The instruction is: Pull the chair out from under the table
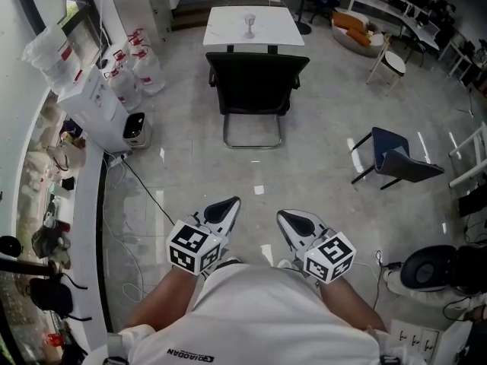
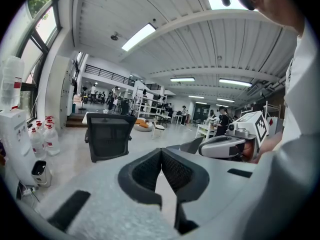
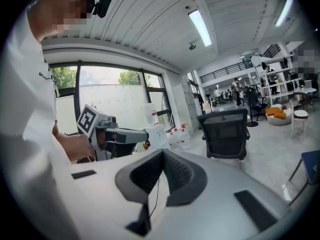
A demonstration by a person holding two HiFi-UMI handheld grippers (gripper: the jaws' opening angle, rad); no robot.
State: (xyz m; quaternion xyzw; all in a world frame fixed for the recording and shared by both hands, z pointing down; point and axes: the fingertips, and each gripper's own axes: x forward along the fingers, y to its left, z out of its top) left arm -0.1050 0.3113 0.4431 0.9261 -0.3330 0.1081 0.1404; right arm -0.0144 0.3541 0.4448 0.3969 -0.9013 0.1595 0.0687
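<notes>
Left wall: a tall white box-shaped water dispenser (image 1: 93,101), clear water jugs with red caps (image 1: 142,63) beside it and a small white floor device (image 1: 135,128) at its foot, all well left of the way ahead.
Cable: a thin dark cable (image 1: 144,187) trails from that device over the pale glossy floor (image 1: 319,173) toward the person. It probably snags only if the feet drift left.
Left tongs (image 1: 230,202): closed tip to tip, nothing in them, held low before the person's white shirt and aimed at the chair. Judged as carried, not in reach.
Task's thing: the black mesh-backed office chair on a chrome sled base (image 1: 255,82) stands well ahead, its back toward the person and its seat tucked against the white rectangular desk (image 1: 221,21). A small stemmed cup (image 1: 249,25) stands on the desk.
Right tongs (image 1: 283,216): also closed and empty, beside the left pair.
Why paired: side by side, they seem set to take the backrest at both edges.
Right side: a dark blue chair with black legs (image 1: 396,158) stands off to the right, apart from the lane behind the office chair. Nothing visible blocks a straight pull back.
</notes>
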